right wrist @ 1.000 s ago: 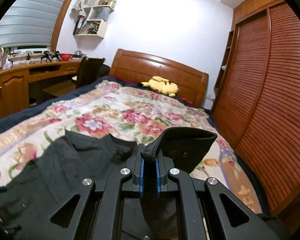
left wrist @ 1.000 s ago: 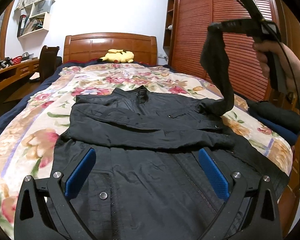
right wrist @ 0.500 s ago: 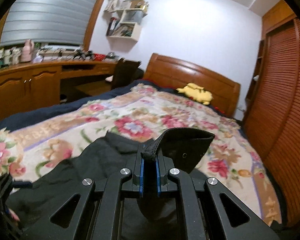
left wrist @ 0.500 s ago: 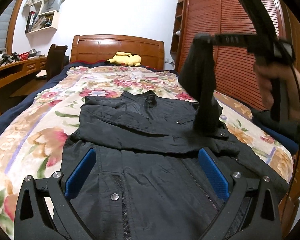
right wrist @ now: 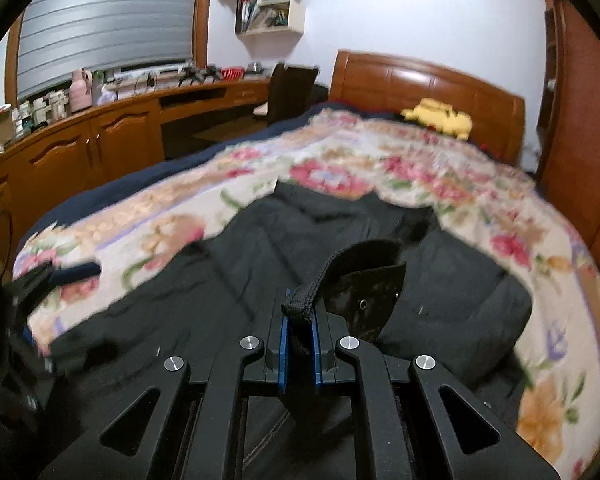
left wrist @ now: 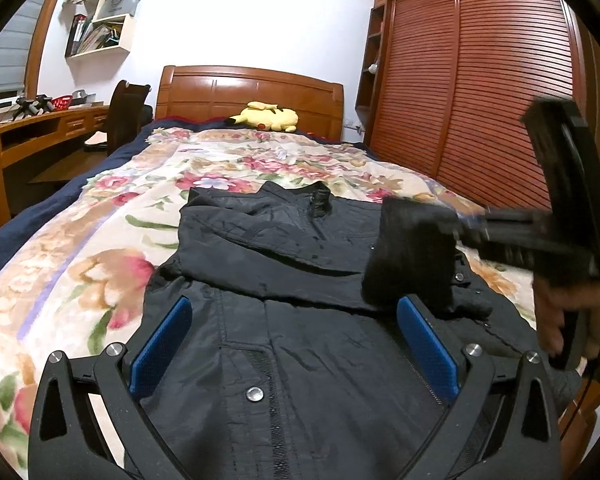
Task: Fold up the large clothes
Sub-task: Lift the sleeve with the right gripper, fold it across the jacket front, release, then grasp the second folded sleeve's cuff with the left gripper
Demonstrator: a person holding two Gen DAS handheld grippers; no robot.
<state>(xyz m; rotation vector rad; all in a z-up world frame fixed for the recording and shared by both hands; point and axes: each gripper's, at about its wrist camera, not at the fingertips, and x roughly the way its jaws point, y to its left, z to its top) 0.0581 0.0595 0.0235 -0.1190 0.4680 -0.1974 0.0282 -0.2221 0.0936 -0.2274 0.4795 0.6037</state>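
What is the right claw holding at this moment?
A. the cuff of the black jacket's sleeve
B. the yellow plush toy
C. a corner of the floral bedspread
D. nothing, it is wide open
A: the right claw is shut on the cuff of the black jacket.

A home bedroom.
A bed (left wrist: pixel 100 248) with floral quilt and wooden headboard (left wrist: pixel 252 92), a yellow plush toy (left wrist: pixel 266 117), a slatted wardrobe (left wrist: pixel 480 92), wall shelves (left wrist: pixel 100 20) and a long wooden counter (right wrist: pixel 112 120) under a shuttered window (right wrist: pixel 108 20).
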